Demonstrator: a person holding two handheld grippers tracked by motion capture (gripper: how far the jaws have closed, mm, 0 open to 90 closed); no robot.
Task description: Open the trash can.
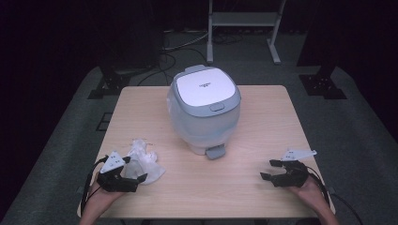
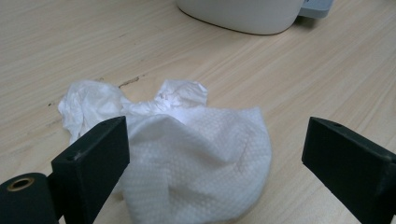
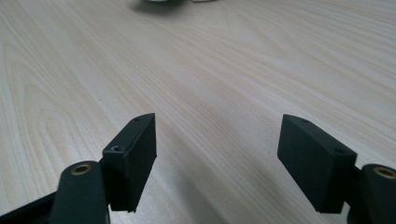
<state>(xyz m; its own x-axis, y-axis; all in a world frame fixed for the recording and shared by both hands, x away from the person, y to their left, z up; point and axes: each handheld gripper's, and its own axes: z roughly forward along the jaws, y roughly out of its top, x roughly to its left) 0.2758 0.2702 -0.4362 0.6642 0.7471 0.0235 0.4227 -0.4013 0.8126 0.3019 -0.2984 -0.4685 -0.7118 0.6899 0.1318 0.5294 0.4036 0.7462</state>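
A white and grey lidded bin stands shut at the middle of the wooden table, its grey pedal facing me. A crumpled white tissue lies at the front left. My left gripper is open right at the tissue, whose near part lies between the wide-apart jaws. At the front right, my right gripper is open over bare wood, with nothing between its fingers. The bin's base shows at the top of the left gripper view.
Beyond the table a grey metal frame stands on the carpet, with cables on the floor and dark stands at both sides. Bare wood lies between the two grippers in front of the bin.
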